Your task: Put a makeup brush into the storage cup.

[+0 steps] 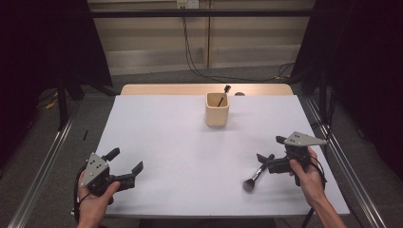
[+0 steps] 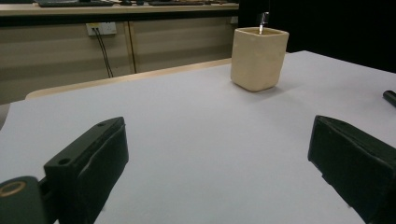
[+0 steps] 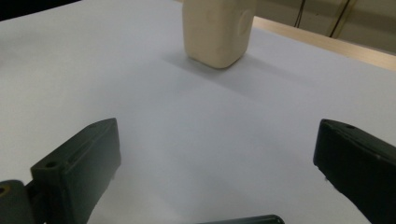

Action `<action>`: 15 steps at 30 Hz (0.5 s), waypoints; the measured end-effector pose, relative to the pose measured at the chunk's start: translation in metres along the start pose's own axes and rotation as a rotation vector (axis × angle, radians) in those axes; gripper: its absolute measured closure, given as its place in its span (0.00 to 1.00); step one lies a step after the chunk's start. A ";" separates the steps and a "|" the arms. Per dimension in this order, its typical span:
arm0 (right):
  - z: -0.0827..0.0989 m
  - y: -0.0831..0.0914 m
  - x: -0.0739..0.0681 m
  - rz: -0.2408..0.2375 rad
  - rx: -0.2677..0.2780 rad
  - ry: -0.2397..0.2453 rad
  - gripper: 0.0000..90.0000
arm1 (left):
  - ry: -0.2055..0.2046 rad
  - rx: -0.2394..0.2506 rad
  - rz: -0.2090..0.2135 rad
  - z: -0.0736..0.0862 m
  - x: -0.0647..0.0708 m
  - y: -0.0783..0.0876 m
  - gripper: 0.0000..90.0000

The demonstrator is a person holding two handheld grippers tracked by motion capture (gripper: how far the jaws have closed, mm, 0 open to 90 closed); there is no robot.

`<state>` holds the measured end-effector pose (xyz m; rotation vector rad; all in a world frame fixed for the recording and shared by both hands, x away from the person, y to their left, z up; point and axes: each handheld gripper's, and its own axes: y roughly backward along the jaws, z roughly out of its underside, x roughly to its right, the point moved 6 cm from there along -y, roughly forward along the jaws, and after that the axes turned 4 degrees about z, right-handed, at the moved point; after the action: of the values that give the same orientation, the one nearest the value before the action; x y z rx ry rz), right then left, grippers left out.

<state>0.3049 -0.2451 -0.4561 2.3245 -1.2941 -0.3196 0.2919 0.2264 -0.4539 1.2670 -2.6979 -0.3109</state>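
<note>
Black makeup brush (image 1: 254,177): lies on white desk (image 1: 190,156), just below right tool (image 1: 268,160), whose jaws gape wide, empty. Likely light, stiff, slim; grip mid-handle. Left tool (image 1: 124,167) wide open, empty. Beige cup (image 1: 217,109) stands far back, another brush (image 1: 224,95) inside.

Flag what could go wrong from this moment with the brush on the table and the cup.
The right hand-held gripper stands open over the brush, which lies flat on the table. Closing on its thin handle could let it roll or slip out.

The cup is small and already holds another brush, so dropping a second one in might knock it or tip the cup.
</note>
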 end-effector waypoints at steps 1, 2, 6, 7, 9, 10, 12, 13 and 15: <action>-0.001 -0.001 0.000 -0.002 -0.014 0.016 0.01 | 0.001 0.000 -0.003 0.000 -0.001 0.000 0.06; -0.002 -0.002 -0.001 -0.013 -0.025 0.017 0.01 | -0.003 -0.003 -0.003 0.001 -0.002 0.000 0.06; -0.005 -0.005 -0.001 -0.053 -0.105 0.052 0.01 | 0.001 0.000 -0.007 0.001 -0.002 0.002 0.06; -0.006 -0.006 0.000 -0.058 -0.117 0.053 0.01 | 0.000 0.001 -0.007 0.000 -0.002 0.002 0.06; -0.006 -0.007 0.000 -0.073 -0.163 0.072 0.02 | 0.008 0.005 -0.006 0.000 -0.002 0.002 0.06; -0.006 -0.008 0.001 -0.077 -0.181 0.082 0.02 | 0.014 0.006 -0.004 0.000 -0.001 0.002 0.05; -0.006 -0.009 0.002 -0.097 -0.211 0.099 0.02 | 0.015 0.004 -0.003 0.000 -0.001 0.002 0.05; -0.007 -0.009 0.002 -0.108 -0.220 0.104 0.03 | 0.015 0.005 -0.004 0.000 -0.001 0.002 0.05; -0.007 -0.010 0.002 -0.127 -0.251 0.120 0.02 | 0.004 -0.001 -0.005 0.001 -0.001 0.002 0.05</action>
<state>0.3159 -0.2404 -0.4551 2.1798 -0.9904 -0.3557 0.2909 0.2286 -0.4540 1.2735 -2.6915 -0.3100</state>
